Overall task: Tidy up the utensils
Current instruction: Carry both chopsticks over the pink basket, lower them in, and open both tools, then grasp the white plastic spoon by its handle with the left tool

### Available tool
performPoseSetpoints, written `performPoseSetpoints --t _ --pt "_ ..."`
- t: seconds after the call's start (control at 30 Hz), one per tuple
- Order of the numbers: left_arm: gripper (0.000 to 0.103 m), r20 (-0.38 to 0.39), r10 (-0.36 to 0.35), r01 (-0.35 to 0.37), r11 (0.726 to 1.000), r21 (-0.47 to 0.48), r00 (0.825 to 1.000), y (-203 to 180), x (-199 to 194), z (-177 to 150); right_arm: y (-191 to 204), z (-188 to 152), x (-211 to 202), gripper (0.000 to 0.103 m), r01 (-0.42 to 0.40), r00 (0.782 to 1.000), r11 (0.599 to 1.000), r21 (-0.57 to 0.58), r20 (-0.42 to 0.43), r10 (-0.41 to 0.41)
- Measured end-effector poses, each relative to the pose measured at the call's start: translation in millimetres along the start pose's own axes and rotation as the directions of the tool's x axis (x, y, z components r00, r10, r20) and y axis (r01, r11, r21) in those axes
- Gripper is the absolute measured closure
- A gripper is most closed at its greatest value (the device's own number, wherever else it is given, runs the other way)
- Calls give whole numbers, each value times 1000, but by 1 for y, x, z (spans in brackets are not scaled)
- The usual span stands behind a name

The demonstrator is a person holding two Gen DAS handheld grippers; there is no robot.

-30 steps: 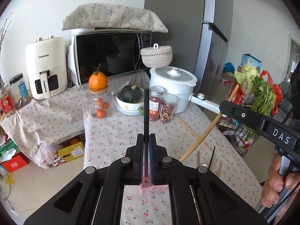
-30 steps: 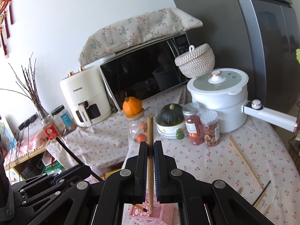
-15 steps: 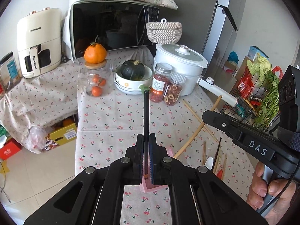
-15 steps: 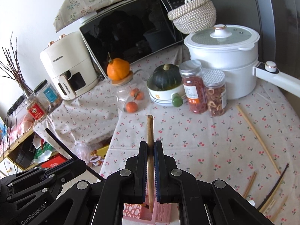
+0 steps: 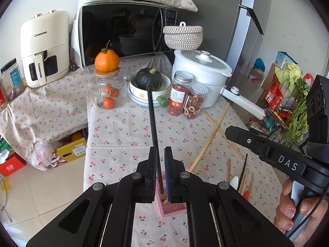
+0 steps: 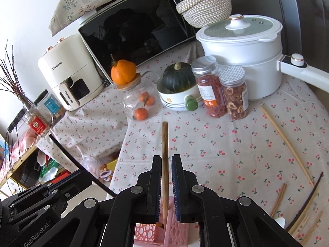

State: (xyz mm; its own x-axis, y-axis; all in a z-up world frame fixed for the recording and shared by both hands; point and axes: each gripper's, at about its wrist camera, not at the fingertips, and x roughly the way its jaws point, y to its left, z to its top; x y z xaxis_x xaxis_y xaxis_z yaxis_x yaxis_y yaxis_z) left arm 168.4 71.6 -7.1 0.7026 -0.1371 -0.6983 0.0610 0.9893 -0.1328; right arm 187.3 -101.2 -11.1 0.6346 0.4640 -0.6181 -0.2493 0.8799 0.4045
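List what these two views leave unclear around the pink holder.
- Pink holder: its base, both views, hidden behind the gripper bodies.
- Black chopstick: lower tip, left view, lost between the fingers.
- Wooden chopstick: whether it touches bottom, right view, unseen.

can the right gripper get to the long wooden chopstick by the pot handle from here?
Probably yes. The right hand-held gripper is open, its chopstick already down in the pink holder; the long chopstick lies alone on bare cloth.
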Motion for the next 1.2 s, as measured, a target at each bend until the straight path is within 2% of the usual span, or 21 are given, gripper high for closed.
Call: performPoseSetpoints --t 0.03,0.1,0.23,0.3,0.47,0.67,0.93,1.13,1.2 --pt "83 -1 4 -4 1000 0 1000 0 -1 -1 -2 1 -3 83 -7 1000 1000 5 4 7" --pt "55 7 6 -6 1000 -10 1000 0 -3 -3 -4 1 -11 67 -12 1000 1000 11 18 12" --pt "46 9 -17 18 999 -32 1000 0 -12 -7 -10 3 -31 60 -12 999 1000 5 40 12" --pt "39 10 -25 26 999 -34 1000 -3 -17 -11 -14 2 -43 53 -2 999 1000 2 53 2" --pt "24 9 -34 34 999 -5 999 -18 -29 -24 -35 -4 -72 41 57 996 998 -7 63 -57" --pt "19 -68 -76 78 997 27 995 -45 -29 -44 -71 -18 -96 35 157 987 987 20 28 -157" --pt "17 -141 -87 106 985 136 986 -97 -18 -68 -123 -44 -122 26 269 962 960 75 -56 -266" --pt "17 -256 -101 151 972 182 961 -139 13 -83 -157 -62 -126 23 330 938 939 97 -142 -315" --pt "17 -300 -115 174 969 177 947 -151 28 -85 -169 -67 -123 23 345 929 932 107 -178 -324"
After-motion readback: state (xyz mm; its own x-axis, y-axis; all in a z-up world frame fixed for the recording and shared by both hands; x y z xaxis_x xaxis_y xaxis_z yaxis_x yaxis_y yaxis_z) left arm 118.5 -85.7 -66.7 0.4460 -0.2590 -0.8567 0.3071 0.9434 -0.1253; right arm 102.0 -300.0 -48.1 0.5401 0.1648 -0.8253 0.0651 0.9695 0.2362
